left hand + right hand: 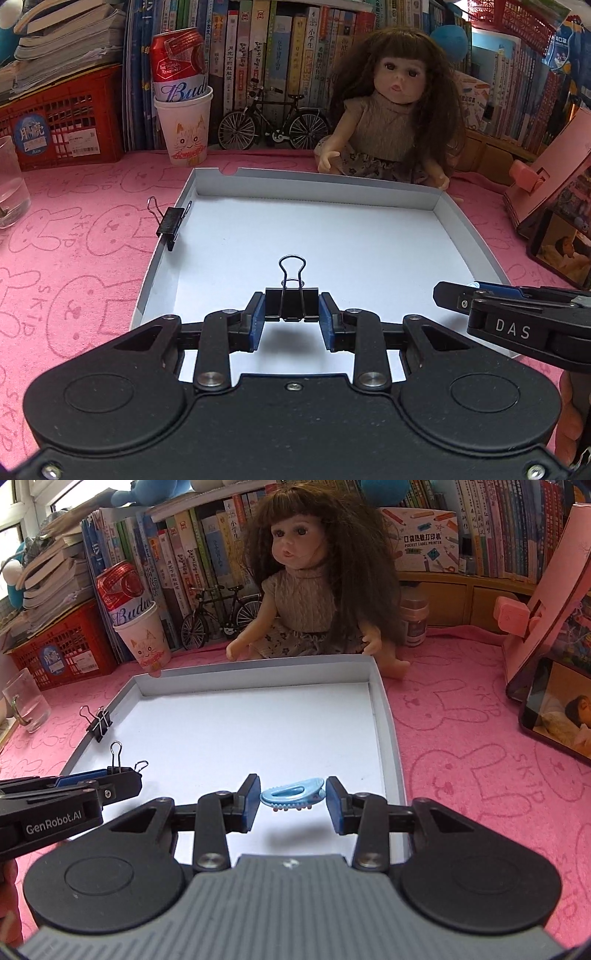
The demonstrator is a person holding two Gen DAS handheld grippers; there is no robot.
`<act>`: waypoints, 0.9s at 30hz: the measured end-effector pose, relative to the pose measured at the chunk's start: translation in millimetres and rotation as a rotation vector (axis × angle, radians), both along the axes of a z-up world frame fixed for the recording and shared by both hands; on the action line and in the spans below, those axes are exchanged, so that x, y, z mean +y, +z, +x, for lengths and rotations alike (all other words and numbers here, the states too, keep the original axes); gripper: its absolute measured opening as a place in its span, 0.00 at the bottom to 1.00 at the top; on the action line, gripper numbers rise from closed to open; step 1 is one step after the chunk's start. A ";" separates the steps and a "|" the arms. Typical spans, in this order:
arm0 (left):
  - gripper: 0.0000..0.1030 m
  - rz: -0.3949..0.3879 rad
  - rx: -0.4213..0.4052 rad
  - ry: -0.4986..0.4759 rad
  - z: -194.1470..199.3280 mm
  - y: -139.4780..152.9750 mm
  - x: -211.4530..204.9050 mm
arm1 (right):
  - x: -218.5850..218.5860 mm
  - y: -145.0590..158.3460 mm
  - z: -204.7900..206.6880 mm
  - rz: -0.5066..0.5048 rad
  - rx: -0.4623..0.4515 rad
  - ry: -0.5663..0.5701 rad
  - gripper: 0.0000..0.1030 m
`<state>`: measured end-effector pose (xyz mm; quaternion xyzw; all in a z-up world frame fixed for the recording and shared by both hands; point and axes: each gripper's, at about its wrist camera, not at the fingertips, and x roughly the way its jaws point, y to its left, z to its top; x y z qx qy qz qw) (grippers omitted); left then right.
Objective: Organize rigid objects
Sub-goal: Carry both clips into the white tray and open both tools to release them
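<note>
two grippers grip clips: left gripper (291, 312) black binder clip (291, 304), right gripper (291, 799) blue clip (292, 794).

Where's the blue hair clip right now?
In the right wrist view, the blue hair clip is gripped in the right tool, above the white tray.

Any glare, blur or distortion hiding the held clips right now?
Left wrist view: sharp, black binder clip crisp in the left gripper, soft shadow on the white tray beneath; fisheye bends the tray rim. Right wrist view: blue clip clear, tray floor bright but not blown out, edges curved.
</note>
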<state>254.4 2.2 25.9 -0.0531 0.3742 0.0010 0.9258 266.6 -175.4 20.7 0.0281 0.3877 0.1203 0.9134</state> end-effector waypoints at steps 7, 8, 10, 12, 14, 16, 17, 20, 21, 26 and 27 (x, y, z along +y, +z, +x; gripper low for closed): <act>0.28 0.017 0.010 -0.004 -0.5 -8.0 -6.0 | 1.9 -5.0 2.0 -0.023 0.001 -0.003 0.42; 0.28 0.019 0.011 -0.004 -0.6 -8.7 -6.6 | 2.0 -5.7 1.9 -0.025 0.001 -0.003 0.42; 0.28 0.020 0.013 -0.004 -0.5 -10.3 -7.4 | 2.8 -6.8 1.1 -0.033 -0.009 -0.006 0.42; 0.28 0.020 0.016 -0.003 0.2 -11.9 -7.9 | 4.2 -7.8 0.5 -0.047 -0.018 -0.007 0.42; 0.28 0.024 0.014 -0.004 0.5 -12.8 -8.1 | 5.1 -9.3 0.9 -0.051 -0.013 -0.006 0.42; 0.28 0.030 0.012 -0.005 -0.1 -13.6 -8.6 | 5.7 -10.5 1.5 -0.053 -0.009 -0.004 0.42; 0.28 0.031 0.012 -0.004 -0.1 -13.8 -8.6 | 6.0 -11.1 1.3 -0.056 -0.009 -0.003 0.42; 0.28 0.029 0.015 0.000 -0.1 -15.9 -8.0 | 6.9 -12.3 1.3 -0.064 -0.011 -0.003 0.42; 0.28 0.029 0.014 0.001 -0.2 -16.6 -7.9 | 7.2 -12.3 1.1 -0.066 -0.013 -0.003 0.42; 0.28 0.047 0.008 -0.003 -1.4 -17.6 -10.0 | 7.7 -12.4 0.7 -0.075 -0.017 0.001 0.42; 0.28 0.047 0.007 -0.002 -1.3 -17.6 -10.0 | 7.8 -12.3 0.6 -0.077 -0.017 0.002 0.42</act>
